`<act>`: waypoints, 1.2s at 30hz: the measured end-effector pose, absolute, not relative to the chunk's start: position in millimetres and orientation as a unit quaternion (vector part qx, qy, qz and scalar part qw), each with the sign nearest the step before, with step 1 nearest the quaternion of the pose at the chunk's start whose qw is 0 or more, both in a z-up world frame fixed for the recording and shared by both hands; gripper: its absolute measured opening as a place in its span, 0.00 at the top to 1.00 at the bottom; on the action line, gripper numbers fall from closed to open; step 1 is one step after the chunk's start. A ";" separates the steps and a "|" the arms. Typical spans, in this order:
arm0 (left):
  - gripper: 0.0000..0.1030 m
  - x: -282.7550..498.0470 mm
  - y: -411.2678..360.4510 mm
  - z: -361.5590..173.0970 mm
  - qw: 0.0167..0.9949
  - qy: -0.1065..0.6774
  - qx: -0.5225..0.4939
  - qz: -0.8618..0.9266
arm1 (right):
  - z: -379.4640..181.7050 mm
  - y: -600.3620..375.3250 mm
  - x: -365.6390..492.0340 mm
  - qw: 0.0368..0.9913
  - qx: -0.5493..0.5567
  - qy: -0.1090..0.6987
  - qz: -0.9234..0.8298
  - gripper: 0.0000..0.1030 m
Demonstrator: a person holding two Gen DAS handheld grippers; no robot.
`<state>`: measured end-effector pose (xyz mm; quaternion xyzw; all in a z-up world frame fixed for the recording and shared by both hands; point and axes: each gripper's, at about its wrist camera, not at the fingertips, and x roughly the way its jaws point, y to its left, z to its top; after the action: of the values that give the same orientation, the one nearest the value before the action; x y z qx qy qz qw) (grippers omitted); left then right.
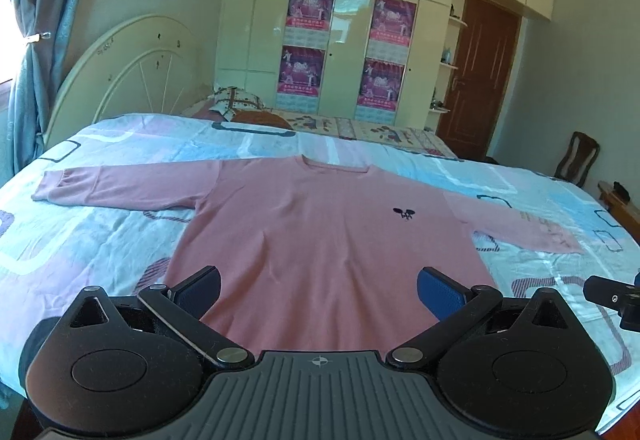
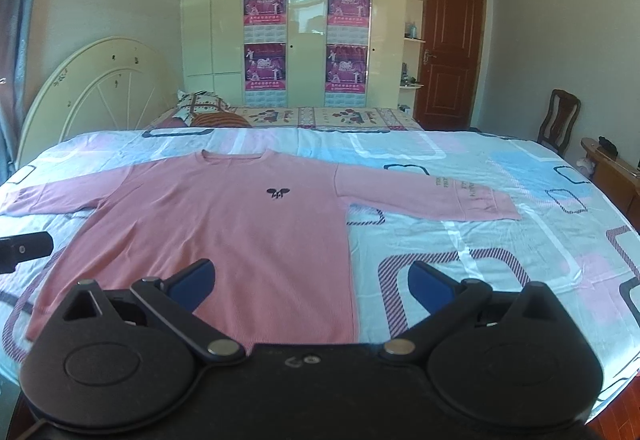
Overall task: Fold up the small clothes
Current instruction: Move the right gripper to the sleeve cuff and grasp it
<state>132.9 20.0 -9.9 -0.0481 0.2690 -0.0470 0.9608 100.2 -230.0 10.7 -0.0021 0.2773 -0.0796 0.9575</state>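
A pink long-sleeved shirt (image 1: 320,224) lies flat and face up on the bed, neck away from me, both sleeves spread out to the sides. It has a small dark emblem on the chest (image 1: 405,214). It also shows in the right wrist view (image 2: 240,224). My left gripper (image 1: 318,290) is open and empty above the shirt's bottom hem. My right gripper (image 2: 312,286) is open and empty above the hem's right corner. Part of the right gripper shows at the right edge of the left wrist view (image 1: 612,294).
The bed (image 2: 500,240) has a sheet patterned in pale blue, pink and white. A pillow (image 2: 200,108) and a curved white headboard (image 2: 92,88) are at the far left. A wardrobe (image 2: 308,20), a brown door (image 2: 448,48) and a wooden chair (image 2: 560,120) stand behind.
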 end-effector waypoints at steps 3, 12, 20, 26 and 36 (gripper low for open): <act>0.00 154.9 28.6 -6.7 0.961 0.269 -0.047 -0.039 | 13.5 -226.4 122.1 0.957 0.000 0.274 -0.090 0.00; 0.00 211.8 42.0 -16.5 0.962 0.272 -0.014 -0.030 | 16.6 -224.4 175.3 0.955 -0.009 0.269 -0.126 0.00; 0.00 252.4 20.1 -19.4 0.963 0.266 -0.017 -0.038 | 9.0 -253.7 209.7 0.950 -0.011 0.275 -0.149 0.00; 0.00 287.1 -12.5 -19.7 0.963 0.267 -0.005 -0.024 | -0.6 -292.7 249.1 0.949 -0.003 0.279 -0.149 0.00; 0.00 377.6 -111.9 -49.0 0.943 0.332 0.003 -0.018 | -23.5 -430.0 317.5 0.934 0.039 0.288 -0.205 0.00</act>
<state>377.6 -111.9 -49.0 0.0029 0.3319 -0.0176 0.9432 317.5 -430.0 -23.5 0.0394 0.2883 -0.2055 0.9344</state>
